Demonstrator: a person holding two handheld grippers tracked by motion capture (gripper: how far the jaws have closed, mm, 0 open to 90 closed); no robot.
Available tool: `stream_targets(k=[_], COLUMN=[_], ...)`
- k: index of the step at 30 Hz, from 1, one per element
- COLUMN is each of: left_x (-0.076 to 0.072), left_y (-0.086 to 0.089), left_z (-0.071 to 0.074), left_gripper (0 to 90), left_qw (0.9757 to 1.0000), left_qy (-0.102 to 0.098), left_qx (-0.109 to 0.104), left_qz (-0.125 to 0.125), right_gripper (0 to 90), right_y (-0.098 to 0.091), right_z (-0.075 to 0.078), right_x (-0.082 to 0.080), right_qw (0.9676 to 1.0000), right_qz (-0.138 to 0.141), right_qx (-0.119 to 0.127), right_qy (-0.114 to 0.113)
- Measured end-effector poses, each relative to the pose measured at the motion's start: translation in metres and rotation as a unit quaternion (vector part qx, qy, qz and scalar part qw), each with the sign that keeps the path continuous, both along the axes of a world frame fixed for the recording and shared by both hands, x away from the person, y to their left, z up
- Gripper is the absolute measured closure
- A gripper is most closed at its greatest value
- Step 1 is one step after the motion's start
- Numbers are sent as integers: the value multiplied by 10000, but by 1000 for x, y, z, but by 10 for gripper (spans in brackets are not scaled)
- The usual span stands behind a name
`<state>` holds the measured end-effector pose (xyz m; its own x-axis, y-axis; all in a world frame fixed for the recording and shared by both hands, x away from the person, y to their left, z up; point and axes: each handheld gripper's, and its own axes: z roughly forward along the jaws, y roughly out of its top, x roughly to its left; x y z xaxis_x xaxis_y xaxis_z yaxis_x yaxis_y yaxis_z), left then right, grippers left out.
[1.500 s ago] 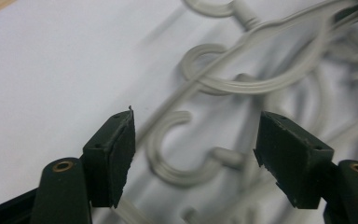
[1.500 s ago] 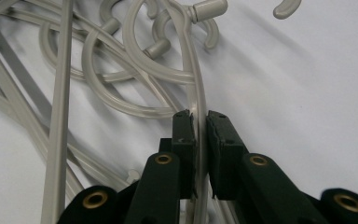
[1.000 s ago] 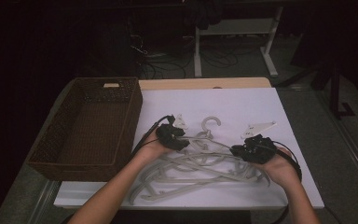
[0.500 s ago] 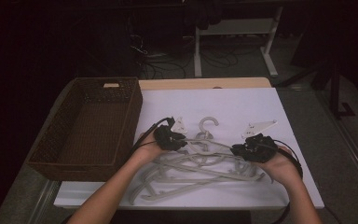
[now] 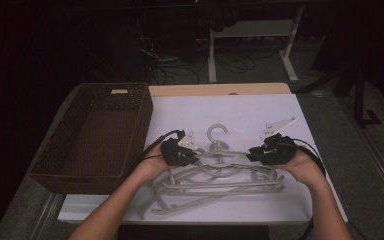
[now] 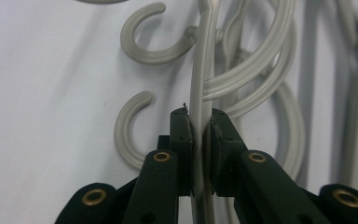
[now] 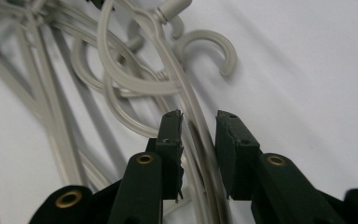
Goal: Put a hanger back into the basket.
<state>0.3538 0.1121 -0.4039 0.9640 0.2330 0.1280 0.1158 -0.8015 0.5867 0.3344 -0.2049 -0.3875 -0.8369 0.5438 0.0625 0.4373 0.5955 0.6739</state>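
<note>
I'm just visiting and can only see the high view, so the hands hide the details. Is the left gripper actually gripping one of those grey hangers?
Observer: Yes. In the left gripper view, the left gripper has just been closing, and its pads press both sides of a hanger's arm.
Operator: And the right one?
Observer: The right gripper has just been opening; the hanger's arm runs between its jaws with a gap beside it.
Operator: Are the hangers tangled?
Observer: Up close, several hooks and loops overlap in one pile on the white table.
</note>
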Motion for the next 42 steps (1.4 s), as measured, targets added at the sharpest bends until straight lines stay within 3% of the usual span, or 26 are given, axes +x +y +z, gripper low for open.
stream_targets(k=[3, 7, 9, 11, 13, 16, 18, 21, 25, 27, 29, 33, 35, 42], left_x=[-3, -5, -7, -8, -7, -5, 0, 3, 8, 10, 11, 13, 14, 16], left_y=[3, 6, 7, 8, 8, 10, 16, 22, 36, 50, 56, 83, 94, 148], left_z=[8, 22, 29, 36, 40, 46, 58, 69, 94, 109, 115, 136, 142, 157], left_gripper=[822, 822, 822, 822, 822, 822, 822, 822, 822, 822, 822, 821, 821, 821], left_qw=[9997, 9986, 9978, 9972, 9965, 9954, 9930, 9917, 9887, 9862, 9853, 9813, 9793, 9714], left_qy=[57, 98, 71, -38, -24, -62, -118, -151, -276, -307, -315, -428, -481, -535], left_qx=[-79, -192, -174, -86, -21, 56, 78, 60, -22, -156, -204, -384, -442, -484], left_qz=[208, 473, 635, 737, 831, 955, 1171, 1273, 1473, 1619, 1667, 1839, 1914, 2262], right_gripper=[631, 426, 371, 347, 326, 307, 286, 273, 217, 203, 179, 138, 105, 0], right_y=[-2, -3, -6, -10, -14, -21, -26, -31, -37, -41, -44, -46, -42, -27], right_z=[5, 15, 19, 24, 28, 32, 32, 30, 18, 5, -3, -13, -23, -35], right_x=[0, -9, -13, -19, -24, -31, -35, -39, -48, -54, -57, -62, -64, -61], right_qw=[9995, 9972, 9954, 9934, 9911, 9897, 9891, 9885, 9862, 9824, 9788, 9753, 9721, 9724], right_qz=[-134, -405, -621, -737, -862, -967, -1034, -1122, -1314, -1503, -1642, -1771, -1819, -1744], right_qx=[271, 612, 693, 819, 925, 934, 899, 873, 875, 929, 1039, 1122, 1207, 1330], right_qy=[-46, -175, -236, -309, -404, -493, -543, -524, -502, -602, -644, -703, -861, -795])
